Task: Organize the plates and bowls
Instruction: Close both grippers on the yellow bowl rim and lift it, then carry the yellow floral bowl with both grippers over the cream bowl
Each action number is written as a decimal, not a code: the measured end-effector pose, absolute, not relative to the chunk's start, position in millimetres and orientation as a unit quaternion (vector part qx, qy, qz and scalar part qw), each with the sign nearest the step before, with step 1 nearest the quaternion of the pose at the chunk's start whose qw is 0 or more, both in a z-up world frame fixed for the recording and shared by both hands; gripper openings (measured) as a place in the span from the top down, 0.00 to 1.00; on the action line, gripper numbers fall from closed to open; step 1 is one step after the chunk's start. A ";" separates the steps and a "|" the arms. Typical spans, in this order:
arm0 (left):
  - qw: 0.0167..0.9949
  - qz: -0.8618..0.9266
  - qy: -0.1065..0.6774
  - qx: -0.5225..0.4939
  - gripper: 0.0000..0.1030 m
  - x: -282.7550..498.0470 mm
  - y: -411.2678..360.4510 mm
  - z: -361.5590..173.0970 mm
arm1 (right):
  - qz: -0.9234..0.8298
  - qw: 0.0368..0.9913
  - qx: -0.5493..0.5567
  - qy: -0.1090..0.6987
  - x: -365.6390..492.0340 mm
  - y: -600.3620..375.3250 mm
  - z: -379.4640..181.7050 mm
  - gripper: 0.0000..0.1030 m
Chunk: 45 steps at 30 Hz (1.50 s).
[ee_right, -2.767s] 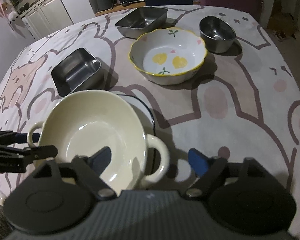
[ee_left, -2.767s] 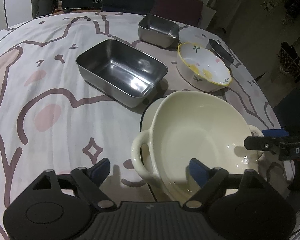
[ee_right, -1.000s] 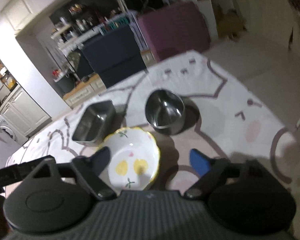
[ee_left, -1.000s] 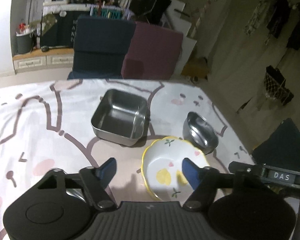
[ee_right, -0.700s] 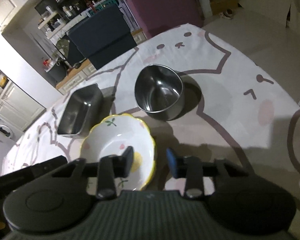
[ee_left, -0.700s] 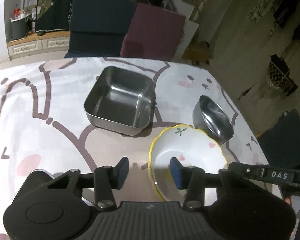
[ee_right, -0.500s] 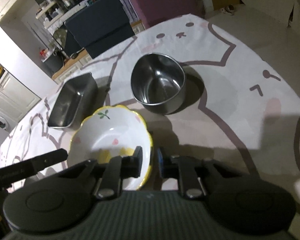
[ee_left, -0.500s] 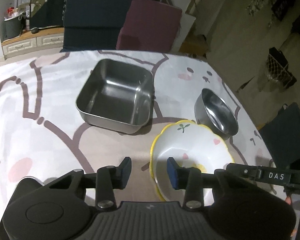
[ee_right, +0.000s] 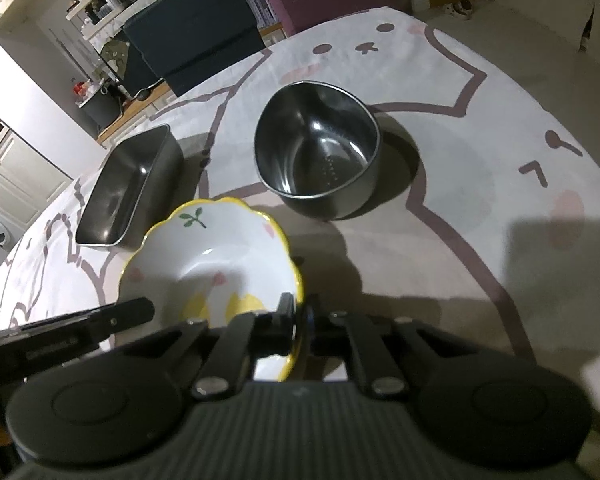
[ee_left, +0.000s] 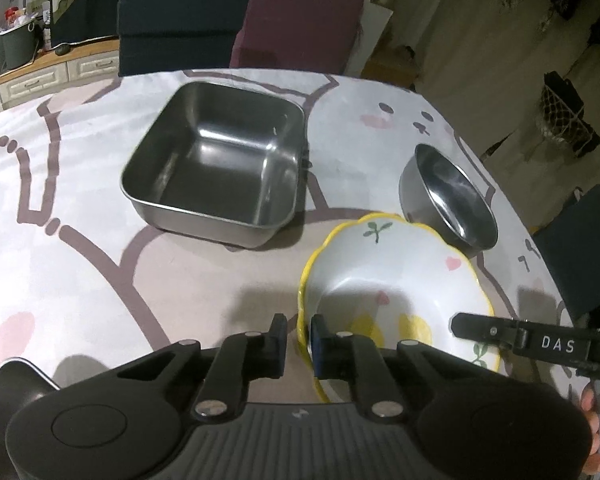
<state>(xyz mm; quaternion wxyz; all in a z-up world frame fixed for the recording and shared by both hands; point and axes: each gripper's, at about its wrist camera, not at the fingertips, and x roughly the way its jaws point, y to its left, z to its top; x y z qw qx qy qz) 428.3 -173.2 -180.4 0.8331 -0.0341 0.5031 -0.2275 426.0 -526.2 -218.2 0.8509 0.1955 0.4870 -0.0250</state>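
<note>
The tabletop (ee_left: 80, 264) is covered with a white cloth printed with brown-outlined cartoon animals and pink cheeks. On it, largest of the dishes, a square steel pan (ee_left: 216, 164) sits toward the far side. Next in size is the ceramic bowl (ee_left: 400, 280), white inside with a wavy yellow rim, green sprigs, small pink hearts and yellow fruit painted at the bottom; it stands near the tabletop's right edge, in front of the pan and just beside a round steel bowl (ee_right: 318, 160), which lies behind it.

The left gripper (ee_left: 299, 334) straddles the ceramic bowl's left rim: one of its fingers (ee_left: 278, 330) is outside the wall, the other inside, and the jaws are closing, down to a narrow gap that the rim fills. The right gripper (ee_right: 299, 314) has the opposite, right rim between its fingers (ee_right: 286, 312), closed tight on the thin yellow edge. Each gripper shows in the other's view as a dark bar across the bowl
</note>
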 end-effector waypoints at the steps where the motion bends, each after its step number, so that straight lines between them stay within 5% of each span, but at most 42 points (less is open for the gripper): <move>1: 0.832 -0.231 0.503 -0.035 0.91 427.5 -174.2 -181.4 | -0.025 0.852 0.191 0.487 426.9 -524.9 -218.5 0.92; 13: 0.843 -0.220 0.489 -0.027 0.92 414.6 -175.1 -173.1 | -0.020 0.857 0.149 0.493 425.2 -512.8 -213.7 0.92; 45: 0.898 -0.197 0.388 -0.061 0.91 266.8 -98.2 -38.8 | 0.054 0.916 0.129 0.375 305.5 -472.8 -103.4 0.92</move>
